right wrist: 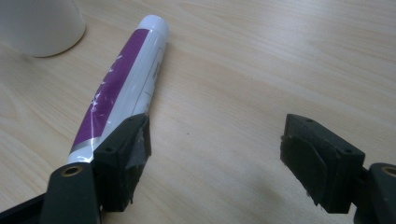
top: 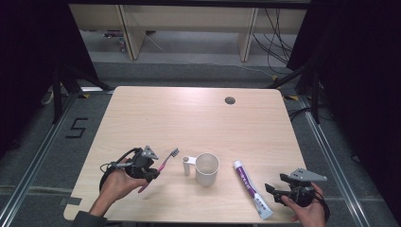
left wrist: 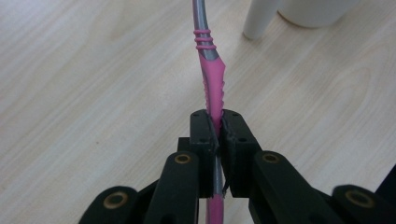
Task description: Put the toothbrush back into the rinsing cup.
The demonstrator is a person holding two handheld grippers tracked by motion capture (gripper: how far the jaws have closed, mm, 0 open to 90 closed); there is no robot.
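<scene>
Left gripper (top: 152, 174) was clamped on the pink toothbrush (top: 163, 165), jaws fully closed around the handle; in the left gripper view the toothbrush (left wrist: 212, 79) ran straight up out from between the jaws, pink grip turning to grey neck. Brush was lifted at an angle, bristle head pointing up-right toward the white cup (top: 206, 169), which stood upright mid-worktop (top: 189, 118) with its handle on the side facing the brush. Right gripper (top: 274, 190) sat wide open, holding nothing, low over the worktop near the front-right corner. Toothpaste tube (top: 251, 189), white with purple band, lay flat between cup and right gripper; in the right gripper view the tube (right wrist: 121, 88) was just beside that gripper's left jaw.
</scene>
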